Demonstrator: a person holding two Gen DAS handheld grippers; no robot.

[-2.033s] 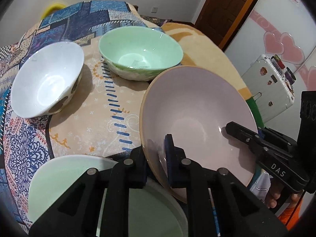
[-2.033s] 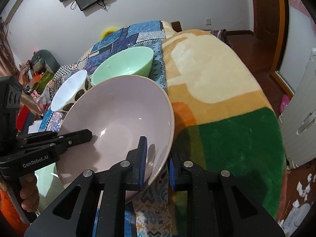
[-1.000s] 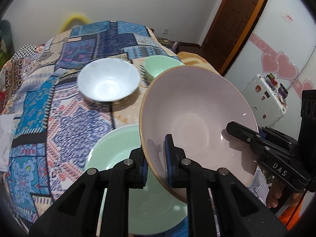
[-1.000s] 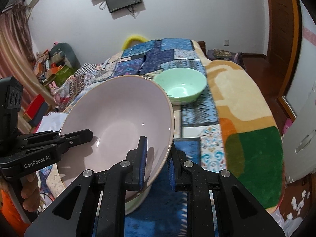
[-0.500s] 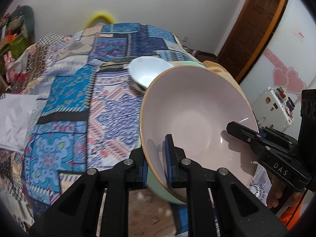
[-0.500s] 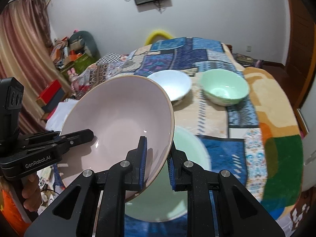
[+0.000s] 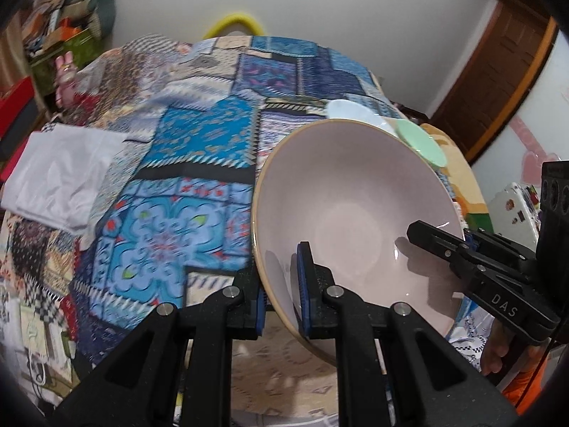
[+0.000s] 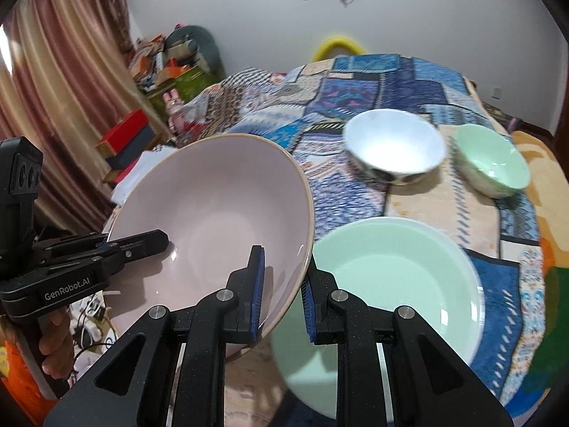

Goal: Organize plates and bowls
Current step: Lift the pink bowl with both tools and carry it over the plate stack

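Pink bowl (image 8: 213,213), empty, clamped by both claws above green plate (image 8: 398,277).

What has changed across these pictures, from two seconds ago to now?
Both grippers, left and right, carried the pink plate leftward, off the green plate and away from the white bowl and green bowl. Jaws remain clamped on its rim; the other dishes stayed put.
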